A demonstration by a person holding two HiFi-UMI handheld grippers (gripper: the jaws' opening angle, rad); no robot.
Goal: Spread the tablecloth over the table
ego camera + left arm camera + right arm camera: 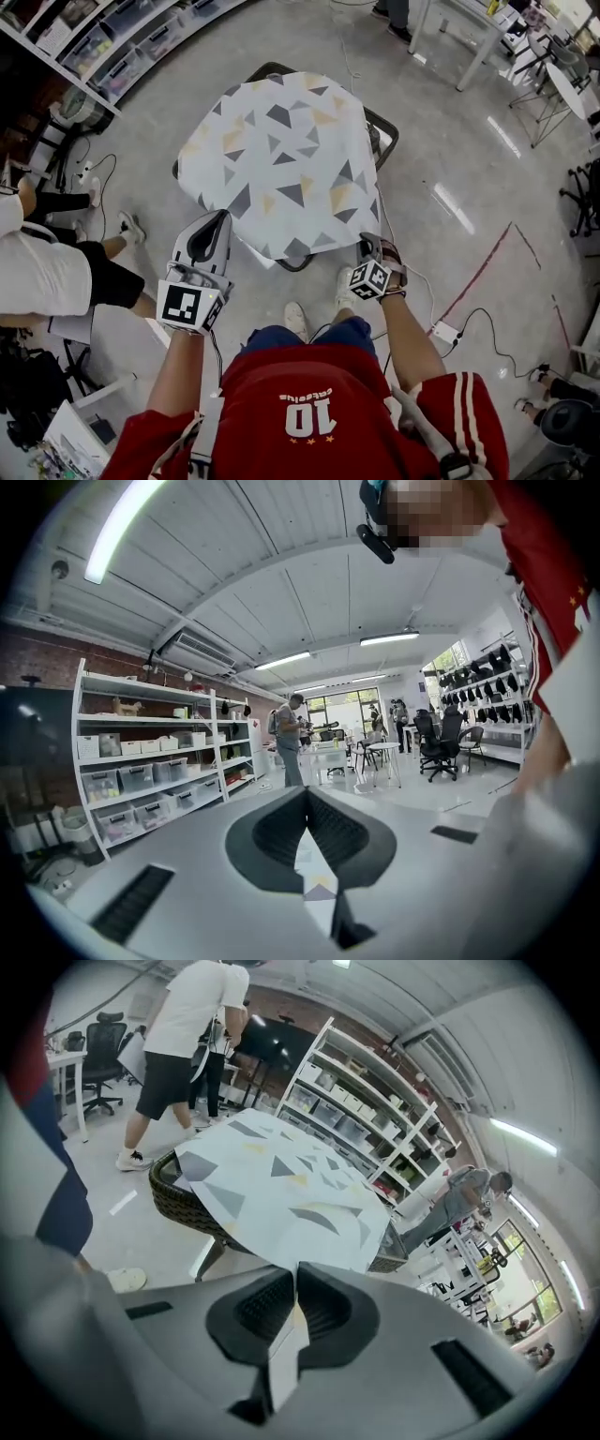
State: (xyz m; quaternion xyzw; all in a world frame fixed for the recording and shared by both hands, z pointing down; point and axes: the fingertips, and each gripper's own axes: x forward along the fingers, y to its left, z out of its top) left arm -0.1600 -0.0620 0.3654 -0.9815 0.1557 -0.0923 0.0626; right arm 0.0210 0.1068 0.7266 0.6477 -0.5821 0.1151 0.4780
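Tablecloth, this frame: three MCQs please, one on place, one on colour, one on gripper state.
1. Where is the tablecloth?
A) draped over the wicker table
B) heaped on the floor
C) folded on the shelves

2. Its triangles are:
A) red and blue
B) grey and yellow
C) all green

3. The left gripper and right gripper are:
A) both open and empty
B) left open, right shut
C) both shut on the tablecloth's near edge

Key:
1 A: the head view shows it covering the tabletop.
2 B: grey and pale yellow triangles show on white.
3 C: each gripper view shows cloth pinched between closed jaws.
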